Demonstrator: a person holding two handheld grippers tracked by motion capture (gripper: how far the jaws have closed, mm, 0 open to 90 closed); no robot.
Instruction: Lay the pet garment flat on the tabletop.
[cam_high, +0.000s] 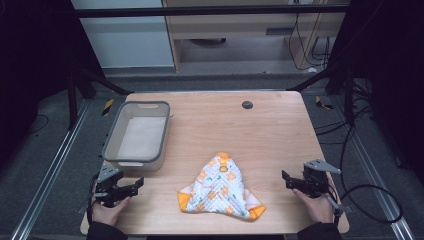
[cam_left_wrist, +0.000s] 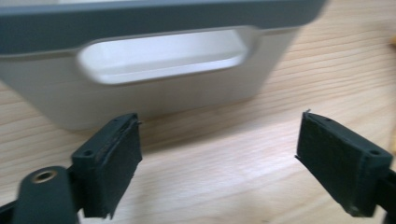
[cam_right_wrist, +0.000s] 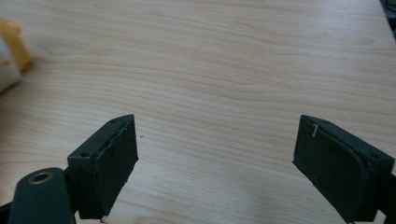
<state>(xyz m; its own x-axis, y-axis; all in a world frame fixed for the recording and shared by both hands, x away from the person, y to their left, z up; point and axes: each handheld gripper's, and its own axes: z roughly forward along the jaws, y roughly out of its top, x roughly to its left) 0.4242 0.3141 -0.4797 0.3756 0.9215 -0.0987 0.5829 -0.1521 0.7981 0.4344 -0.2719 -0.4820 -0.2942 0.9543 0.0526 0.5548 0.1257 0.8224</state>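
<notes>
One table (cam_high: 260, 130), light wood with fine horizontal grain and rounded corners, fills the middle of the high view and sits on a metal frame over grey floor. One storage bin (cam_high: 136, 135), pale plastic with a darker grey rim and rounded rectangular shape, stands at the left centre of the tabletop; its inside looks bare white. In your left gripper view the bin (cam_left_wrist: 140, 56) occupies the upper part of the frame, its near end wall smooth and matte with one oblong handle cut-out under the rim. One quilted cloth item (cam_high: 220, 189), white with a zigzag stitch and orange floral print, orange lining showing at its three corners, lies crumpled in a rough triangle at lower centre of the high view, between your two hands and touching neither. One small dark round disc (cam_high: 247, 104) sits flush with the table in the upper centre. Two grippers, black, each with two blocky jaws faced in dark textured pads. Your left gripper (cam_high: 136, 185) rests at lower left just below the bin, jaws spread wide over bare wood, nothing between them. Your right gripper (cam_high: 289, 180) rests at lower right, well apart from the cloth, jaws likewise spread wide and empty; it carries one grey three-cornered plate. Your right gripper view shows bare wood grain ahead, with a yellow-and-white edge of the cloth (cam_right_wrist: 11, 53) at the upper left.
</notes>
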